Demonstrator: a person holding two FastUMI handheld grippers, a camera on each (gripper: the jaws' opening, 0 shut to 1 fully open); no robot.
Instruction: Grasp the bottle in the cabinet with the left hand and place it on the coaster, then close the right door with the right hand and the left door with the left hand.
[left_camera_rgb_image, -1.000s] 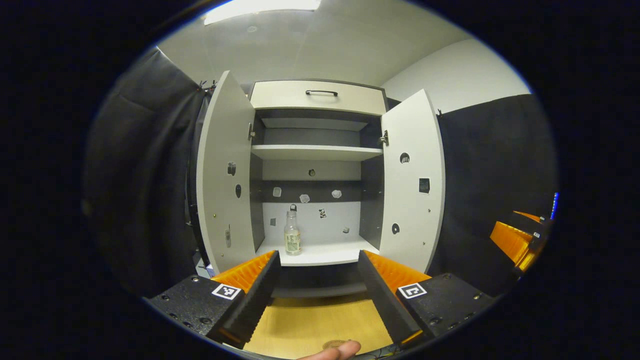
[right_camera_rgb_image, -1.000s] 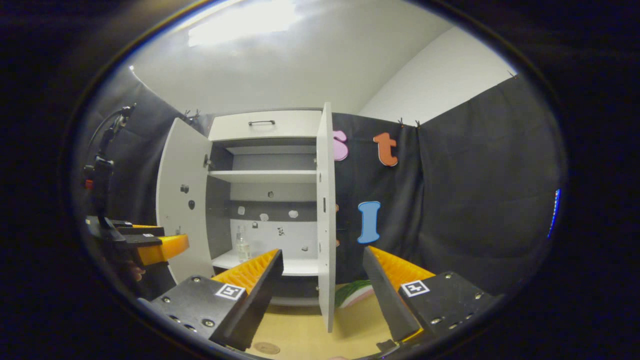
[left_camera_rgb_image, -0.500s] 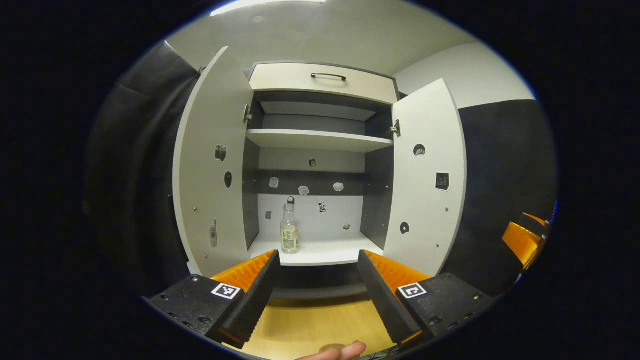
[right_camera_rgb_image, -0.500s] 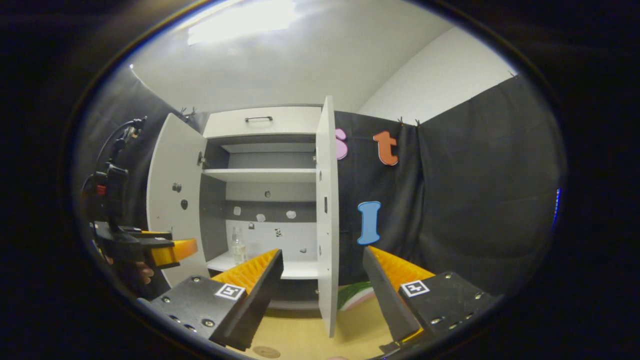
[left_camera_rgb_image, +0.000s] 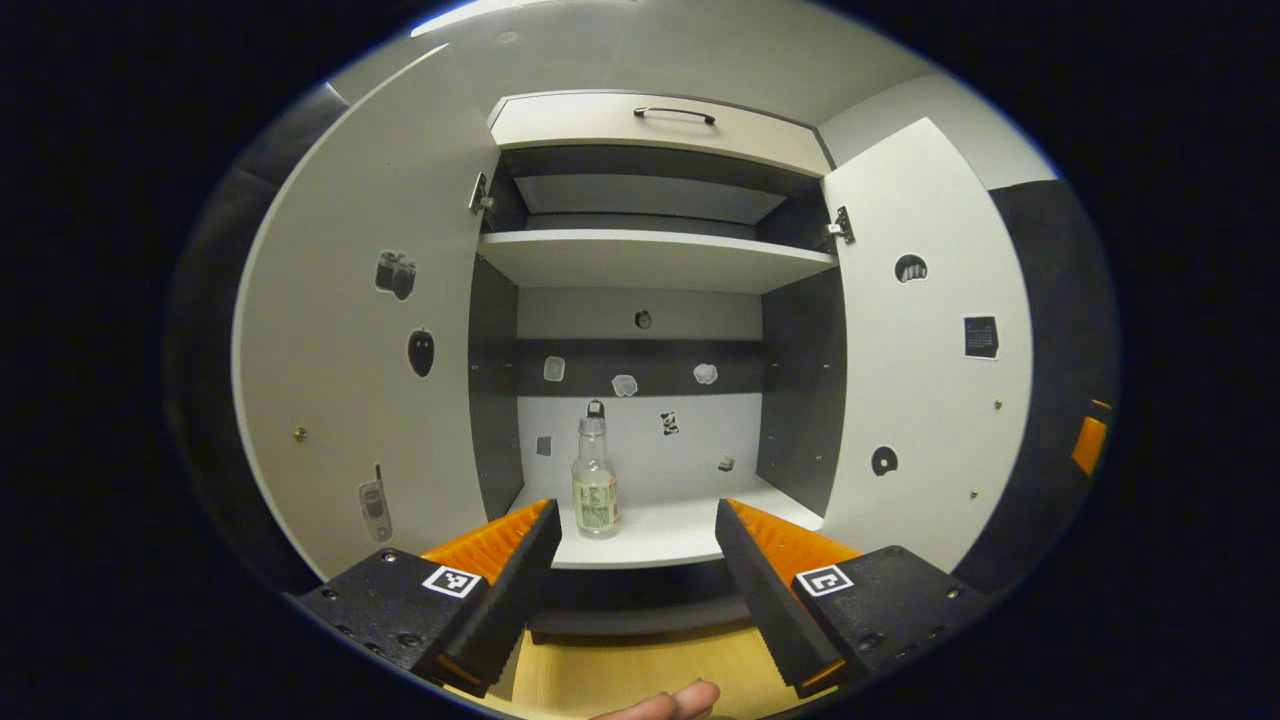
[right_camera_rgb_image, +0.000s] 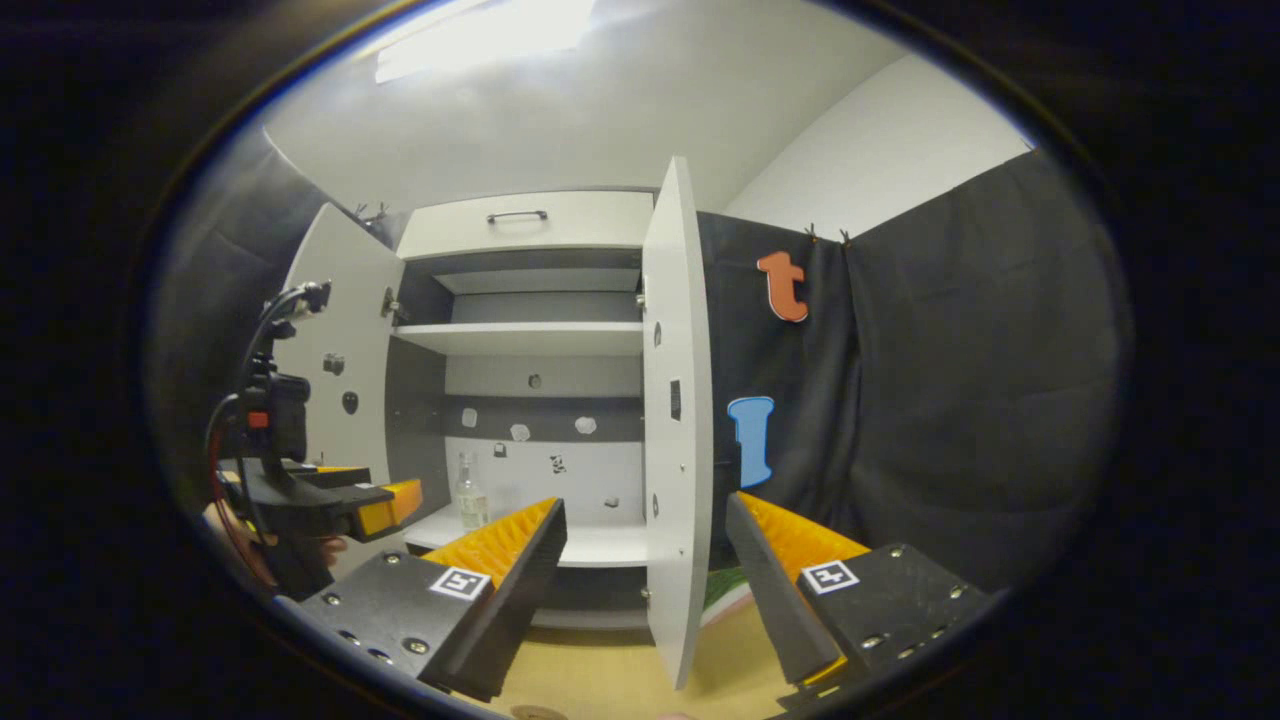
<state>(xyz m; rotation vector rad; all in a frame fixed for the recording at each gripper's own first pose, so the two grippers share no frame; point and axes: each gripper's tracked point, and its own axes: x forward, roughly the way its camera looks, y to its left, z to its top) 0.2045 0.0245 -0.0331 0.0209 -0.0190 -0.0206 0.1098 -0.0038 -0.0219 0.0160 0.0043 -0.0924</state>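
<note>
You are doing step 1: with fingers wide, the left gripper is facing the bottle; next, straddle its body

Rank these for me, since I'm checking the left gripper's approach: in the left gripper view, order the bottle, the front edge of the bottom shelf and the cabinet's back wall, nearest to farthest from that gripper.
1. Shelf's front edge, just beyond the left gripper.
2. Bottle, upright on the shelf, left of centre.
3. Back wall, behind the bottle.
</note>
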